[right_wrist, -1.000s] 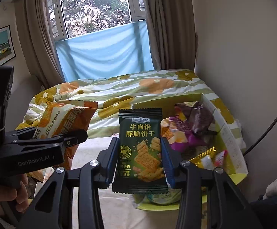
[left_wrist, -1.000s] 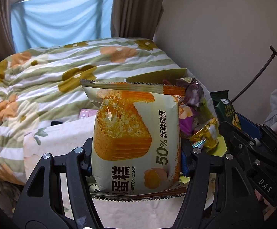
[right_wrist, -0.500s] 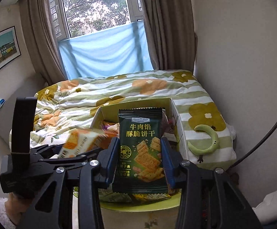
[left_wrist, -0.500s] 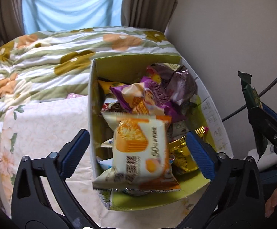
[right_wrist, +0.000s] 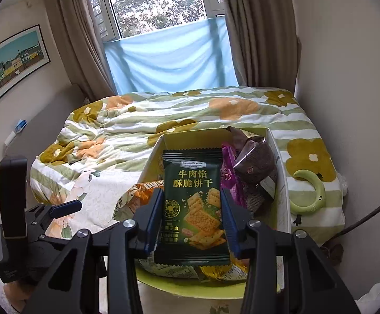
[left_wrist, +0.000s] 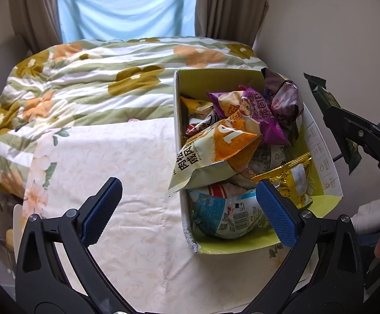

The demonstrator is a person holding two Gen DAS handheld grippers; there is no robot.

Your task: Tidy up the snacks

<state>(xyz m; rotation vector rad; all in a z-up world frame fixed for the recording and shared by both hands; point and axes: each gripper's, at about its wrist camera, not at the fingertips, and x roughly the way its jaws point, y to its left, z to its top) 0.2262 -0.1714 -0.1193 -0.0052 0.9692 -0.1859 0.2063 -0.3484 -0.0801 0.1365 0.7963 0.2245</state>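
Note:
A yellow-green box [left_wrist: 325, 167] full of snack packets sits on a floral cloth [left_wrist: 127, 183]. An orange and white cake packet [left_wrist: 216, 154] lies on top of the pile, hanging over the box's left wall. My left gripper [left_wrist: 188, 209] is open and empty above the box's near left corner. My right gripper [right_wrist: 192, 217] is shut on a dark green cracker packet [right_wrist: 193, 196] and holds it upright above the box [right_wrist: 281, 204]. That packet also shows at the right edge of the left wrist view [left_wrist: 333, 120].
A bed with a flowered quilt [left_wrist: 98, 78] lies behind the cloth. A green crescent toy [right_wrist: 312, 193] rests on the quilt right of the box. A wall [left_wrist: 333, 26] stands close on the right. A window with a blue cover [right_wrist: 169, 57] is at the back.
My left gripper opened and let go of the cake packet, which dropped into the box and tipped over the left wall. The left gripper then pulled back and left. The right gripper kept hold of the cracker packet.

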